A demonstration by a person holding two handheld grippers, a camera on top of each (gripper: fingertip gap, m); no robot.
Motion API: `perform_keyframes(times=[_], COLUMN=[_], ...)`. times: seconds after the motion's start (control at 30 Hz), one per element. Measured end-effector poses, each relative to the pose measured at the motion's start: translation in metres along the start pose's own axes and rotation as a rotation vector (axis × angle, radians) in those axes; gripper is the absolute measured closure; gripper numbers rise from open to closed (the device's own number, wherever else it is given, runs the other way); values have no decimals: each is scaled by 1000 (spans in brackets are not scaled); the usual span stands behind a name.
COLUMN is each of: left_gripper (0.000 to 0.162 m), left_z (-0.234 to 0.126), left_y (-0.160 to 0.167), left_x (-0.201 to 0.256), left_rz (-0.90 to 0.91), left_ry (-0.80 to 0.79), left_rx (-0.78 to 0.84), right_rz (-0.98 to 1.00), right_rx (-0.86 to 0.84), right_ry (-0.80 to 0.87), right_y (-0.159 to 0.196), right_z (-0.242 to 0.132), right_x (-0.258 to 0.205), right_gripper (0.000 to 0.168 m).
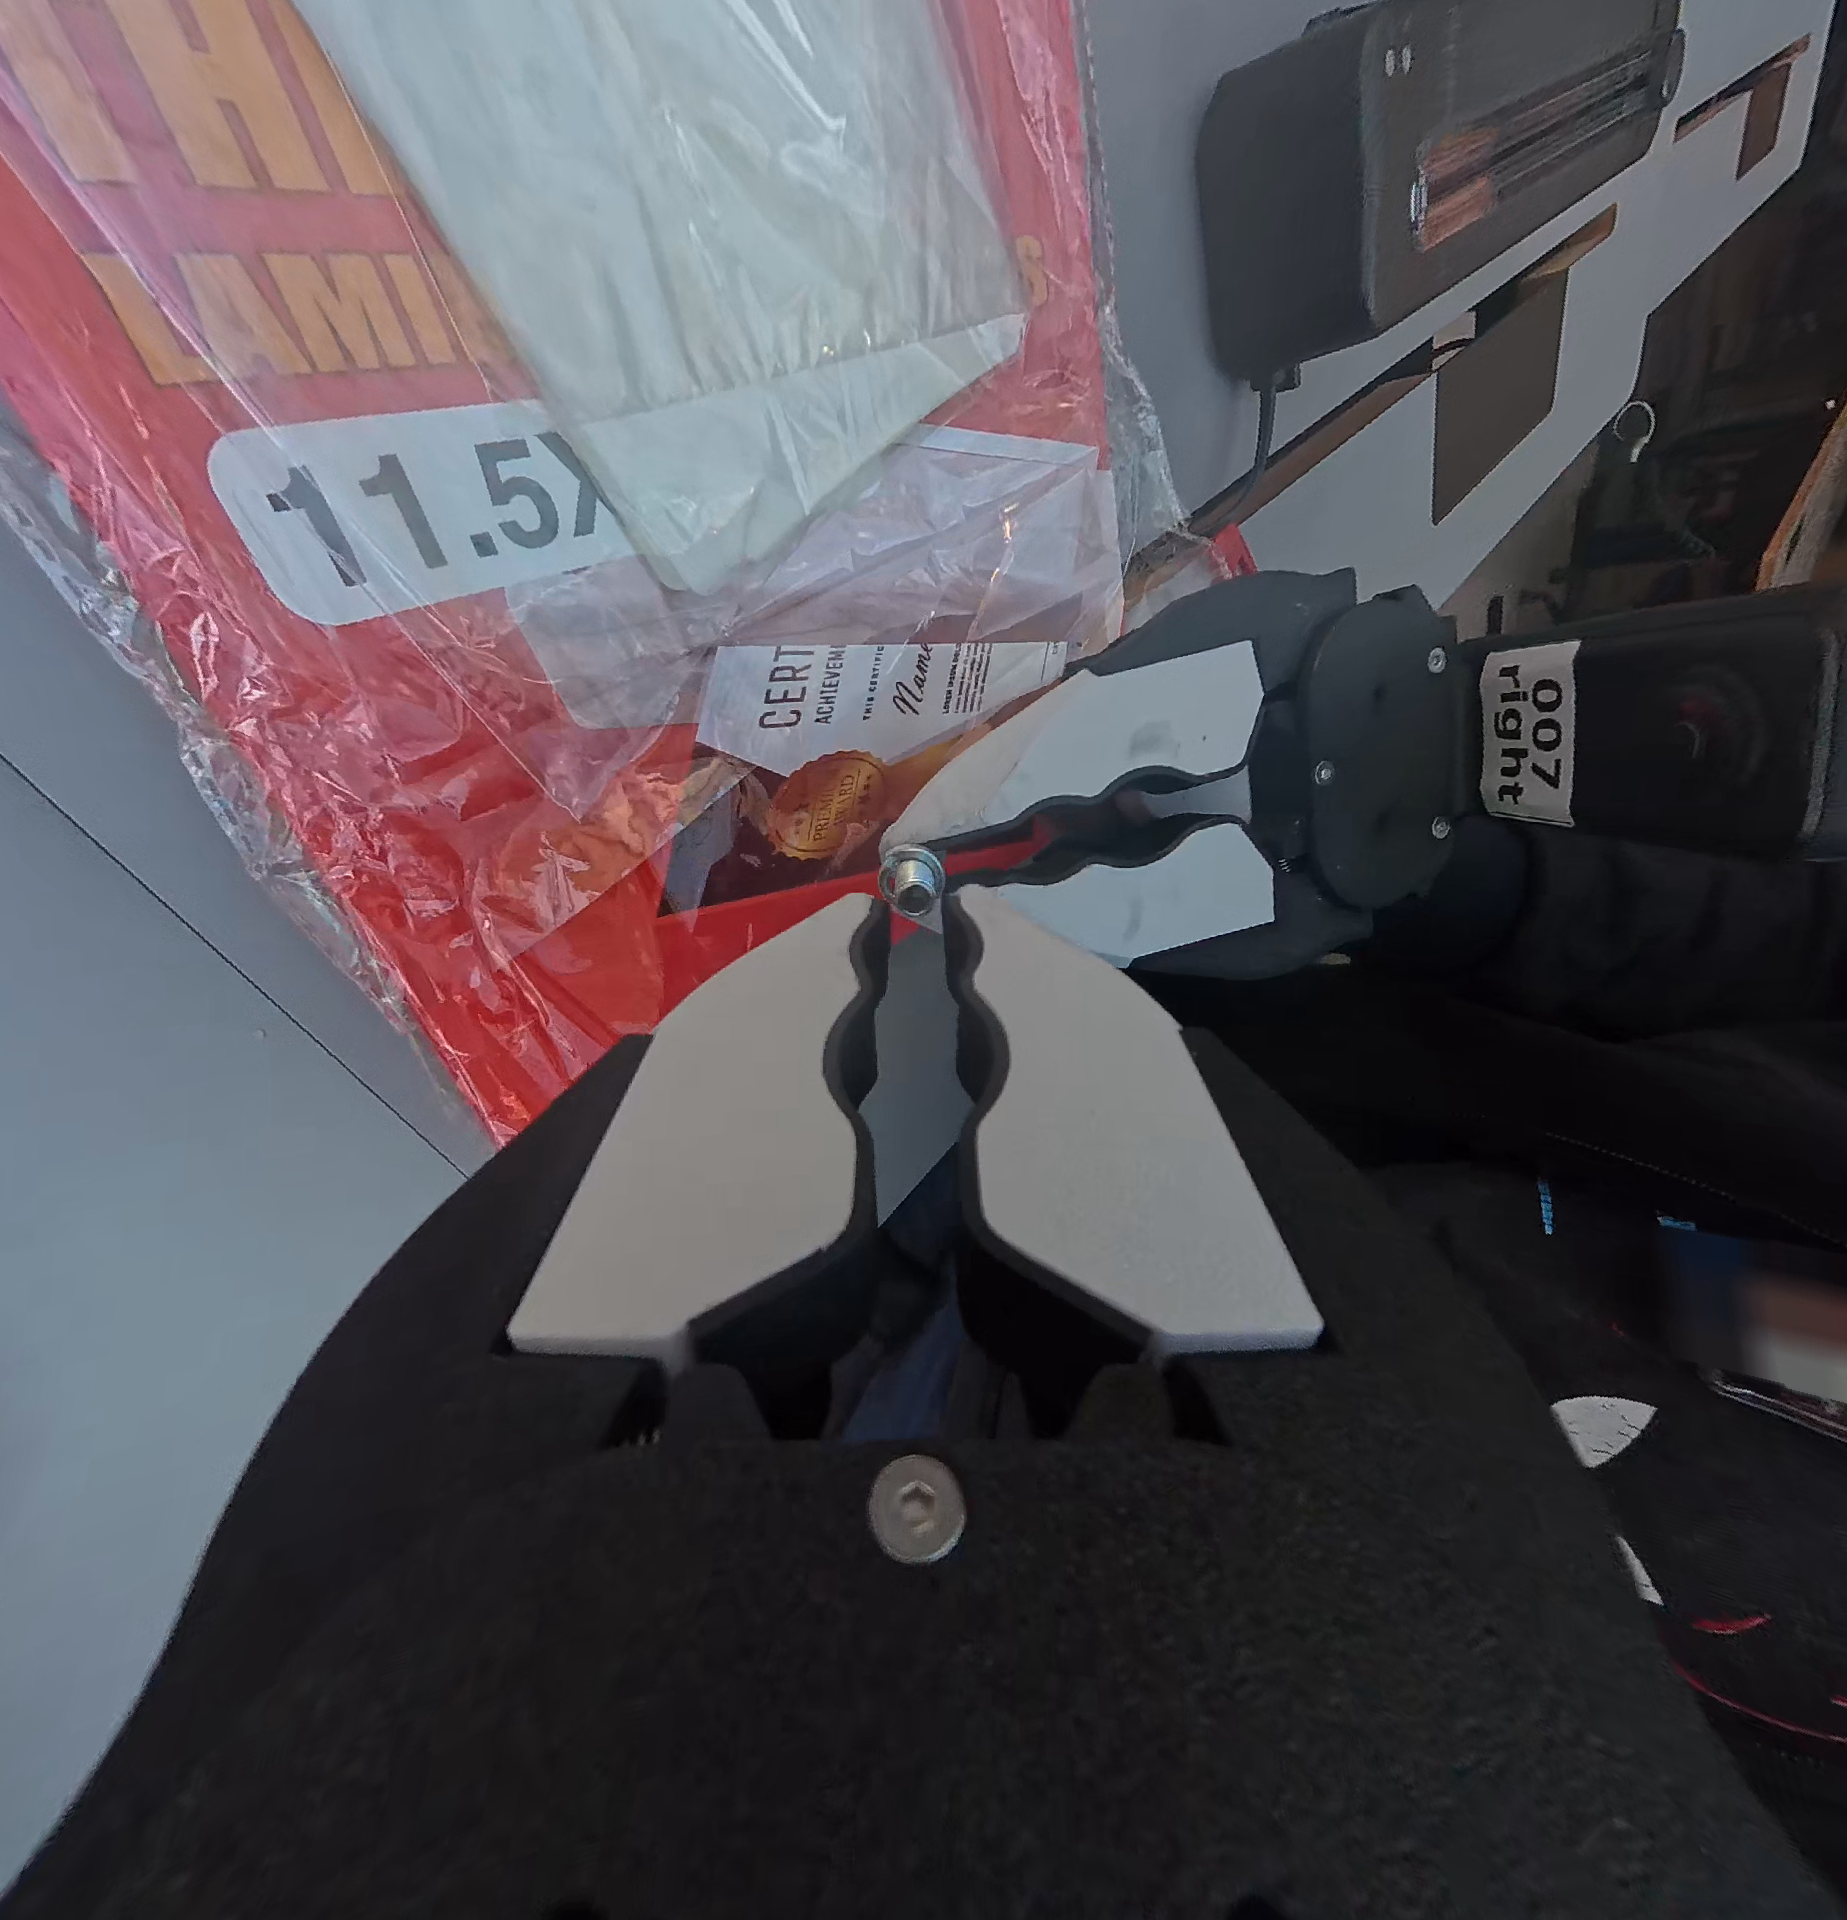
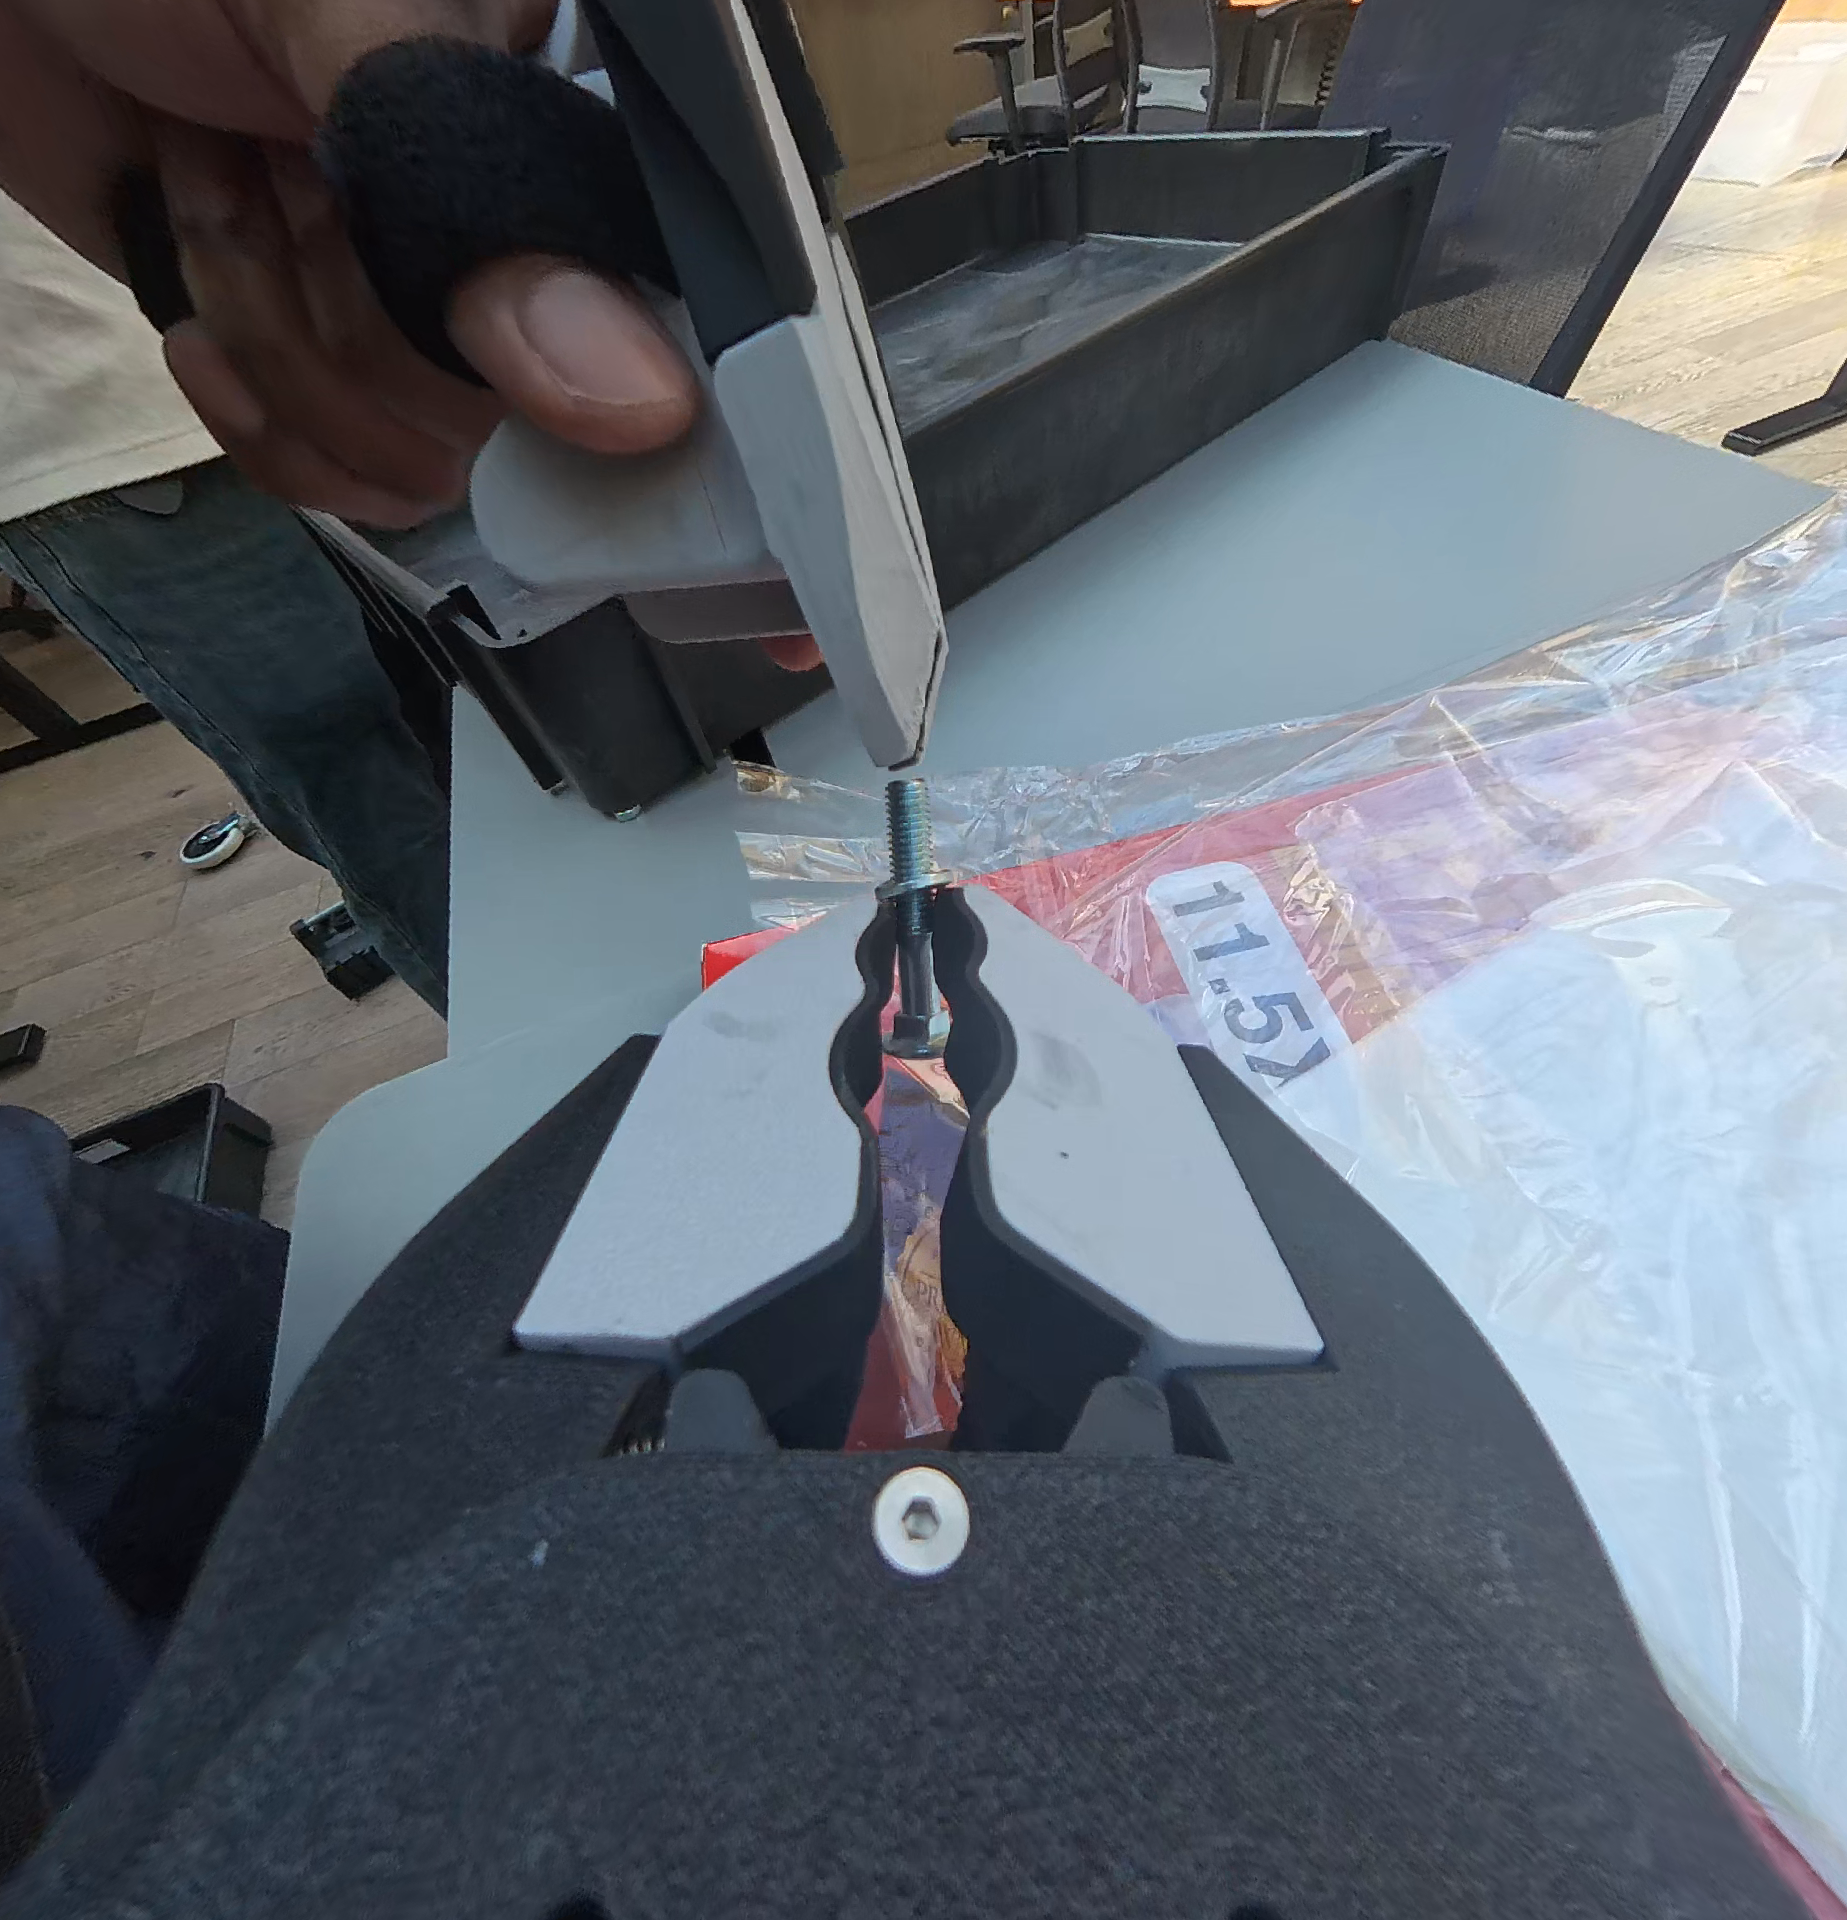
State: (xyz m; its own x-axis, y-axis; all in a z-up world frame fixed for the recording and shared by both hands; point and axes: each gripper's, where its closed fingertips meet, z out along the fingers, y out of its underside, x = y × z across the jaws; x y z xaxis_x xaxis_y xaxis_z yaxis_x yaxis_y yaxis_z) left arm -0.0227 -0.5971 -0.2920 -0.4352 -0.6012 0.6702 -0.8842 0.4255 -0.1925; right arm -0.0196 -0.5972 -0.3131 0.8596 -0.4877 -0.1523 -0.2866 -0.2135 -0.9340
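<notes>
Above red package (image 2: 1085,883): right gripper (image 2: 917,914) clamps one bolt (image 2: 911,935), one washer (image 2: 915,886)

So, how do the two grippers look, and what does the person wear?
Both the left gripper and the right gripper have black felt-like bodies, a silver hex screw and two light grey fingers with wavy black inner edges. The right one carries a white label. The person wears a pale top and dark jeans.

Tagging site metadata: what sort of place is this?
Likely an office or workshop area: office chairs in the background, wood-look floor, a grey table holding a shrink-wrapped red package. The right gripper holds a bolt.
</notes>
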Motion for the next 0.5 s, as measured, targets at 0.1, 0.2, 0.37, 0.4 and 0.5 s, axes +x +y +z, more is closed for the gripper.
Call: perform_keyframes(times=[0.1,0.2,0.37,0.4,0.5], left_gripper=[147,147,153,154,154], left_z=[-2,-1,-1,-2,-4], left_y=[-1,0,1,1,1], left_x=[5,6,7,7,7], left_rz=[16,33,28,26,15], left_ry=[7,-16,-18,-16,-12], left_rx=[9,11,34,40,67], right_rz=[0,-14,-35,-39,-47], right_rx=[10,19,28,27,26], right_ry=[0,1,-3,-3,-4], right_y=[-4,-9,-17,-18,-20], right_z=[-1,0,0,1,1], right_x=[0,-1,-4,-5,-6], right_gripper=[161,161,161,162,162])
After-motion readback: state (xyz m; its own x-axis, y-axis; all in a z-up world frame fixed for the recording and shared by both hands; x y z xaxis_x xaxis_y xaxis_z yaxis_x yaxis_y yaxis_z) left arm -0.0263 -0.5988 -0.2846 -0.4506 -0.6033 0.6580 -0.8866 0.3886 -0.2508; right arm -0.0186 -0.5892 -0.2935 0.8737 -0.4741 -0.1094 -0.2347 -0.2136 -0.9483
